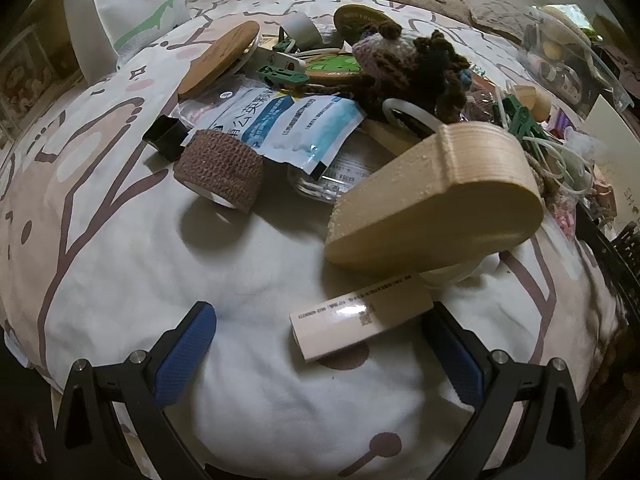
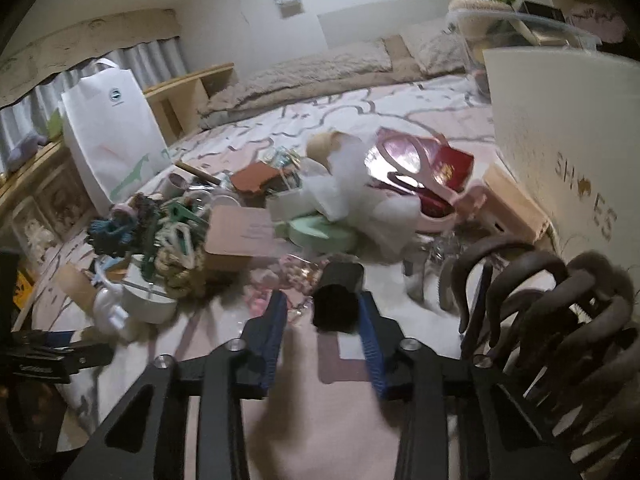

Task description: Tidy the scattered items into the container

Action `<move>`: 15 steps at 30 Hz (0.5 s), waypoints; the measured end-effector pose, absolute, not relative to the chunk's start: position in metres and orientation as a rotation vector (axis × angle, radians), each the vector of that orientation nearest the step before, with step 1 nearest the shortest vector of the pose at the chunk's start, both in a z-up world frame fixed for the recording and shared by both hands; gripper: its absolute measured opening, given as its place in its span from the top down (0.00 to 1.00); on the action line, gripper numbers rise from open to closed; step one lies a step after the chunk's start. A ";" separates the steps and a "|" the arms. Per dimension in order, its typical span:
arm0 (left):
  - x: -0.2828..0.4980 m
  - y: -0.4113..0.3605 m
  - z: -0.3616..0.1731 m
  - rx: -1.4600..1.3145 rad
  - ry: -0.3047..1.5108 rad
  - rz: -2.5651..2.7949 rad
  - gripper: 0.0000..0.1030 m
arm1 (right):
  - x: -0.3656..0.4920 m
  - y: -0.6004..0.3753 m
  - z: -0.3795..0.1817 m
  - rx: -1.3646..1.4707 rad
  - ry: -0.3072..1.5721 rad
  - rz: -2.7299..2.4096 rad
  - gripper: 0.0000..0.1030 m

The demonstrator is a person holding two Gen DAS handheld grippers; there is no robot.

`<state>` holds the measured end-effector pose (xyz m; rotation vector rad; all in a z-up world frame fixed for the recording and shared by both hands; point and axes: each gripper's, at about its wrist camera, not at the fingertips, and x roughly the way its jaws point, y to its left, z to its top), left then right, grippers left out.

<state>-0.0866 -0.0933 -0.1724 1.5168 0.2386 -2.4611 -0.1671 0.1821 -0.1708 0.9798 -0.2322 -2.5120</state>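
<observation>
**A loose hold on the black piece, and a crowded bed**

Our right gripper (image 2: 320,312) has a small black cup-like piece (image 2: 338,300) between its blue pads, lying against the right-hand pad with a gap showing on the left. We cannot tell whether it is truly clamped, so it may drop or twist out on the way across. The clear plastic container (image 2: 520,28) sits well apart, at the far right behind the white shoe box (image 2: 560,128); that box could catch whatever we carry past it.

Our left gripper (image 1: 320,344) hangs with its jaws wide apart over the patterned bedspread (image 1: 120,240), with a pale tube-shaped box (image 1: 360,320) lying between the pads and touching the right one. Closing carelessly could roll it away on the soft cover. The beige wooden block (image 1: 440,200) leans just beyond and could tip onto it.
</observation>
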 end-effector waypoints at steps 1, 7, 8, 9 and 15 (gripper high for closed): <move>-0.086 -0.093 -0.172 1.512 0.236 -2.464 0.00 | -0.168 0.183 -0.171 0.983 -0.241 -2.510 0.67; -0.083 -0.088 -0.169 1.491 0.178 -2.472 0.08 | -0.175 0.183 -0.173 1.021 -0.256 -2.494 0.76; -0.083 -0.088 -0.168 1.487 0.174 -2.473 0.11 | -0.174 0.184 -0.174 1.019 -0.264 -2.497 0.77; -0.083 -0.089 -0.166 1.482 0.174 -2.472 0.13 | -0.174 0.185 -0.174 1.013 -0.271 -2.497 0.77; -0.083 -0.093 -0.159 1.447 0.182 -2.471 0.39 | -0.168 0.184 -0.173 0.975 -0.264 -2.502 0.77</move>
